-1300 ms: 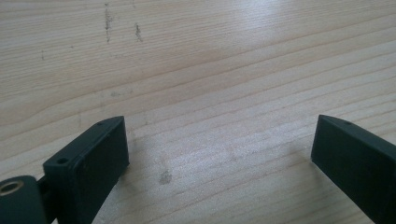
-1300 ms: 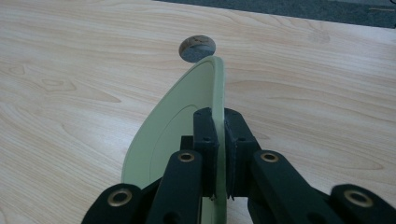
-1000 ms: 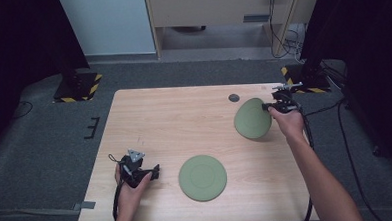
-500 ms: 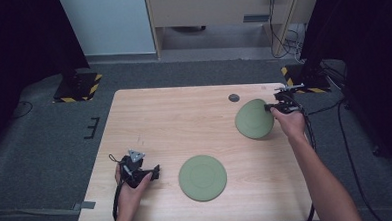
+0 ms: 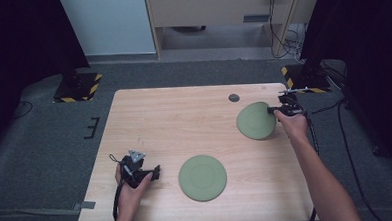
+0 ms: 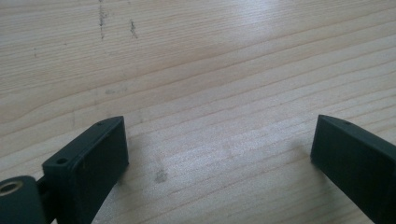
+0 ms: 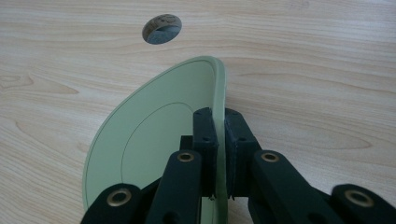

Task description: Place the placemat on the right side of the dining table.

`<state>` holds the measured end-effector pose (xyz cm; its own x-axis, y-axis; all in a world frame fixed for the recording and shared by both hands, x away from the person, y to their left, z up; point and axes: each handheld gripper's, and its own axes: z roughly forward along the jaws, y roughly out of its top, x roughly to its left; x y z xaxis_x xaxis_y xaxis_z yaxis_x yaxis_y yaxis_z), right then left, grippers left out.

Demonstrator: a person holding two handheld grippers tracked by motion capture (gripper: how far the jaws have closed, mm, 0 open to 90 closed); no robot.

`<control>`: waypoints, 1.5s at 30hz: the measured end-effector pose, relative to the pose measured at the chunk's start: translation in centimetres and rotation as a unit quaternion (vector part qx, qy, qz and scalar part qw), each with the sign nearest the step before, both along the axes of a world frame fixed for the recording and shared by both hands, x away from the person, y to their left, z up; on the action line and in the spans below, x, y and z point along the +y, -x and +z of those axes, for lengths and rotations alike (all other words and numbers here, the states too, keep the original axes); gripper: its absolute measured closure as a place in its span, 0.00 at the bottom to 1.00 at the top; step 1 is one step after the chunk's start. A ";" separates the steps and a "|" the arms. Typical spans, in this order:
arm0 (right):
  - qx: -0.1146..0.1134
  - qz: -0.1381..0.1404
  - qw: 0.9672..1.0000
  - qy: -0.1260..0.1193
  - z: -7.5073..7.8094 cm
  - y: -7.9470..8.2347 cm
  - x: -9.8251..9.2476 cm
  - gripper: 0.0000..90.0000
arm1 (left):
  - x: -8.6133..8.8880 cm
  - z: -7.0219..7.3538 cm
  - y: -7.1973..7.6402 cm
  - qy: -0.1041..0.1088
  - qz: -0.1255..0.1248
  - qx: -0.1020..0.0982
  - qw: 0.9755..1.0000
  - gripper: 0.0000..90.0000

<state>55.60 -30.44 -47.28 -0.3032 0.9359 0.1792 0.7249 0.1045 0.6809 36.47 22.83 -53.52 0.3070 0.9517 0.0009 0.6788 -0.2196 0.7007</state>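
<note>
Right claw [image 5: 273, 110] is clamped on the rim of a green plate [image 5: 255, 120] over at the far right of the surface [image 5: 174, 116], with the person's right hand [image 5: 293, 123] wrapped round the tool. In the right gripper view that plate [image 7: 154, 140] is tipped up on edge, its rim pinched tight between the two black jaws, with one jaw on each face of it. Just beyond the plate there's a round hole [image 7: 162, 28] in the wood, and it shows as a dark spot [image 5: 234, 98] from the high view too. A second green plate [image 5: 203, 178] lies flat near the front edge, well apart from the tilted one. Down at the front left, the left hand [image 5: 132, 186] holds the left claw [image 5: 154, 172] low over the wood, just beside that flat plate and pointing towards it. The left gripper view has its jaws spread wide with bare wood grain [image 6: 210, 93] between them, nothing gripped. A black cable trails back from the left gripper towards the person.
</note>
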 end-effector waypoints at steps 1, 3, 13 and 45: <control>0.001 -0.001 1.000 -0.001 -0.1 0.0 -0.1 0.95 | 0.0 0.0 0.0 0.000 0.000 0.000 1.000 0.04; 0.001 -0.001 1.000 0.000 -0.1 0.0 -0.2 0.95 | 0.0 0.0 0.0 0.000 0.000 0.000 1.000 0.04; 0.005 -0.010 1.000 -0.008 -0.9 0.4 -1.1 0.94 | 0.0 0.0 0.0 0.000 -0.001 0.000 1.000 0.04; 0.023 -0.020 0.999 -0.031 -2.7 1.1 -3.1 0.91 | -0.4 0.0 0.2 0.000 -0.008 0.000 1.000 0.04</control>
